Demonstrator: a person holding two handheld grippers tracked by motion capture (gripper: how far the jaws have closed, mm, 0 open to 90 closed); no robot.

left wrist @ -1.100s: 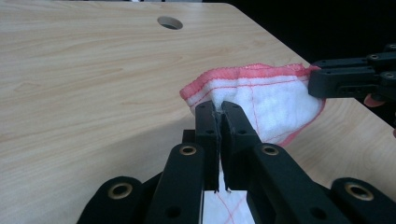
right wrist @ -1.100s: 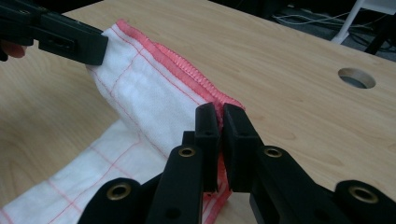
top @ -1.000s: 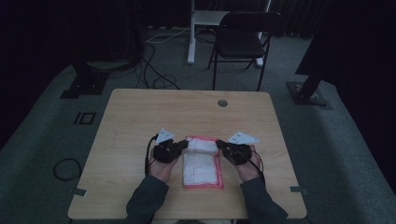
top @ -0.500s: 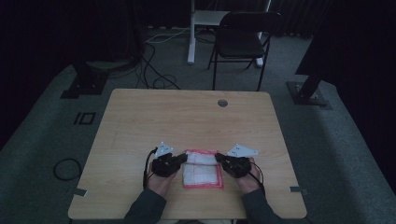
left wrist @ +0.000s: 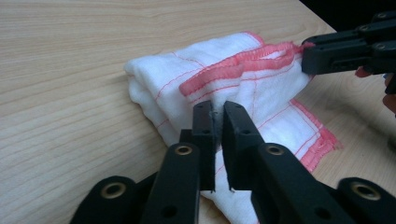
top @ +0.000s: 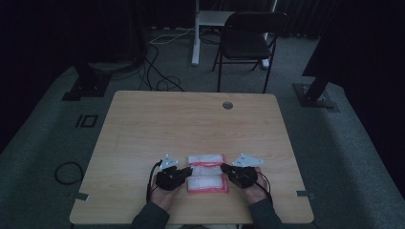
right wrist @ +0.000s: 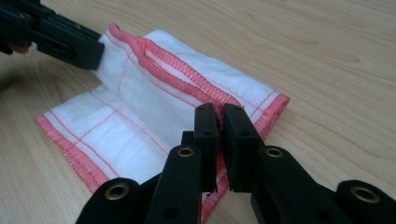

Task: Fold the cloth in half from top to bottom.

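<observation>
Where the light falls, a pale wood-grain table (top: 143, 124) is seen on grey carpet, with a round grommet (top: 228, 105) near its far edge. Beyond the table a black folding chair (top: 248, 40) and a white post (top: 196, 33) are set, cables (top: 157, 71) are strewn over the carpet, and the rest of the room is lost in darkness. A white cloth (top: 206, 171) with pink hems lies folded near the table's front edge. Its left side is held loosely between the jaws of the left gripper (left wrist: 218, 122), which have just been opening, a thin gap being visible there. Its pink hem is pinched tight by the right gripper (right wrist: 219, 122) on the other side.
</observation>
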